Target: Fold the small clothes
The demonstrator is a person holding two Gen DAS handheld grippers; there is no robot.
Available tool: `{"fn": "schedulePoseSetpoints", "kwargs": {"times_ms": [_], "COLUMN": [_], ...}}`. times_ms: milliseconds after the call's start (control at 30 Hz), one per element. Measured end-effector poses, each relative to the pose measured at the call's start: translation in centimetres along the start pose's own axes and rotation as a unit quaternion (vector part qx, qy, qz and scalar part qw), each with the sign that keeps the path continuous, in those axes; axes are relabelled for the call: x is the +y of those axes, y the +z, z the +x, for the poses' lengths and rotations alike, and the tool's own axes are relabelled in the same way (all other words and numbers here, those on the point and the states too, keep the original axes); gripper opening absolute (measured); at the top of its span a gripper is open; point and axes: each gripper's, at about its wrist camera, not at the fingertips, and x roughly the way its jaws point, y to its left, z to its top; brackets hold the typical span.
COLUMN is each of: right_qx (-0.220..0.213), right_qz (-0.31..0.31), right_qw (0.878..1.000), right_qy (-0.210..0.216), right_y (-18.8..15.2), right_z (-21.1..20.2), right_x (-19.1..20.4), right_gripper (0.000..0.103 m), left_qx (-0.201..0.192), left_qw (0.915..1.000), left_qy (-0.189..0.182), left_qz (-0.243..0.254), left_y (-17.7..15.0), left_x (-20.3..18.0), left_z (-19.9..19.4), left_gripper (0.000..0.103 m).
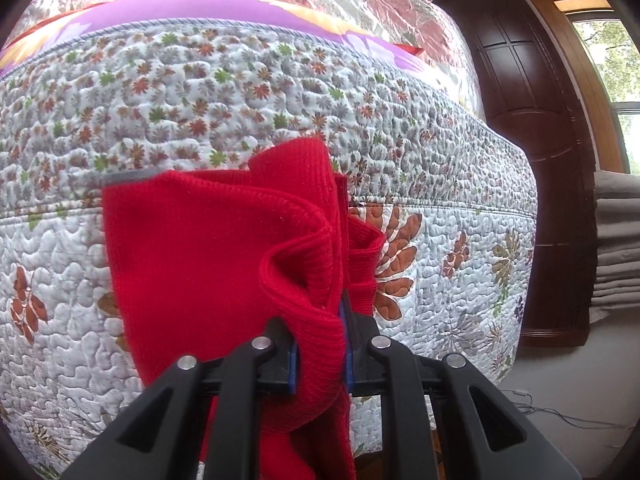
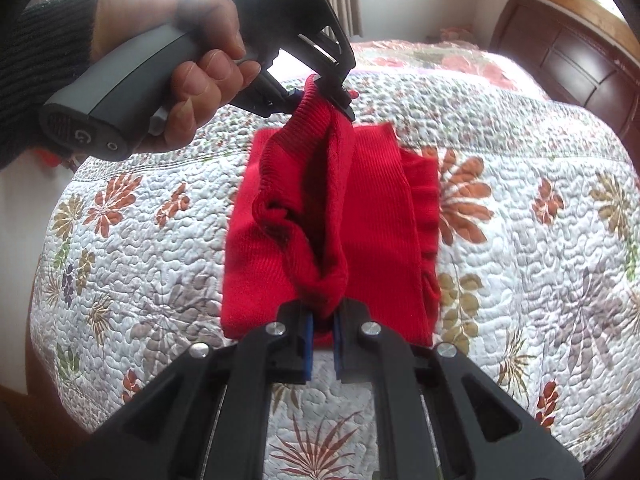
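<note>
A small red knit garment (image 2: 372, 208) hangs bunched above the quilted bed, held at two ends. My left gripper (image 1: 320, 350) is shut on a ribbed red edge, and the cloth (image 1: 208, 248) spreads out ahead of it. My right gripper (image 2: 323, 322) is shut on the near end of the garment. In the right wrist view the left gripper (image 2: 324, 94) appears at the far end, pinching the ribbed hem, with a person's hand (image 2: 200, 76) on its grey handle. The garment's lower folds rest on the quilt.
A white floral quilt (image 2: 520, 240) covers the bed. A purple and orange cloth (image 1: 208, 10) lies further back on it. A dark wooden headboard (image 2: 580, 64) and a door (image 1: 532, 120) stand to the right, near a window (image 1: 616, 64). Cables (image 1: 560, 412) lie on the floor.
</note>
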Motion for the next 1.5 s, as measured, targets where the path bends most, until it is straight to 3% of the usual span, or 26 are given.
{"fn": "schedulePoseSetpoints", "kwargs": {"times_ms": [300, 567, 1233, 1500], "right_qx": [0.036, 0.053, 0.066, 0.078], "right_qz": [0.054, 0.081, 0.096, 0.12], "right_qw": [0.997, 0.993, 0.987, 0.983], "right_qy": [0.035, 0.074, 0.108, 0.112], "right_y": [-1.2, -2.1, -3.7, -4.8], "right_z": [2.5, 3.7, 4.3, 5.4], "right_x": [-4.6, -7.2, -10.1, -11.5], "right_gripper": [0.006, 0.006, 0.005, 0.005], "left_qx": [0.002, -0.011, -0.055, -0.07], "left_qw": [0.9988, 0.9955, 0.9776, 0.974], "left_qy": [0.049, 0.094, 0.201, 0.213], "left_qz": [-0.011, -0.01, -0.028, -0.035], "left_y": [0.1, -0.3, -1.3, -1.3], "left_x": [-1.6, -2.9, -5.7, -5.9], "left_z": [4.4, 5.5, 7.5, 8.3], "left_gripper": [0.015, 0.015, 0.015, 0.015]}}
